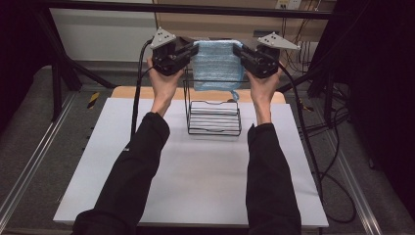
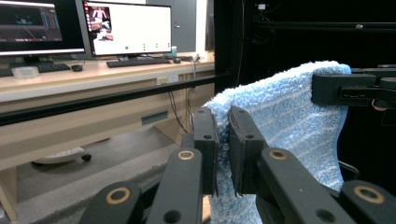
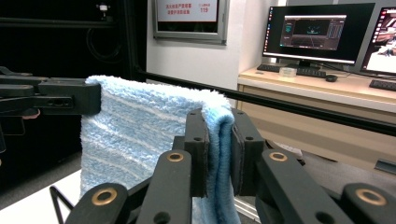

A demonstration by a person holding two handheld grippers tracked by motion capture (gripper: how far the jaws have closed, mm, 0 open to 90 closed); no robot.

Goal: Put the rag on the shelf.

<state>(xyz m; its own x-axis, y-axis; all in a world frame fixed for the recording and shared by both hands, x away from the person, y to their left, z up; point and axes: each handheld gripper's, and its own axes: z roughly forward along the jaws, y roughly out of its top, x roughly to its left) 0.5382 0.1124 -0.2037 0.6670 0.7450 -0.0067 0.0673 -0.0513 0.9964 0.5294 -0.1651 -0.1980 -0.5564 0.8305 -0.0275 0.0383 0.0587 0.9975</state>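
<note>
White table (image 1: pixel 195 186) in dark-framed rig, monitors behind. My left claw (image 1: pixel 185 53) and right claw (image 1: pixel 243 55) each clamped on top corner of fluffy light-blue folded towel (image 1: pixel 217 66), hanging above black wire rack (image 1: pixel 214 117). Keep top edge level, taut; lower squarely over rack's upright.

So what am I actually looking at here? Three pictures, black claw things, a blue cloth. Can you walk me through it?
No robot here: a person holds a hand tool called a gripper in each hand. The high view looks down from above the person's side of the table. There you see the left gripper and the right gripper lifting a light blue towel stretched between them, above a black wire rack that stands on the table. The other two pictures come from small cameras riding on each gripper, looking along its black jaws. In both, the jaws are closed on a top corner of the towel, with desks and computer monitors in the background.
</note>
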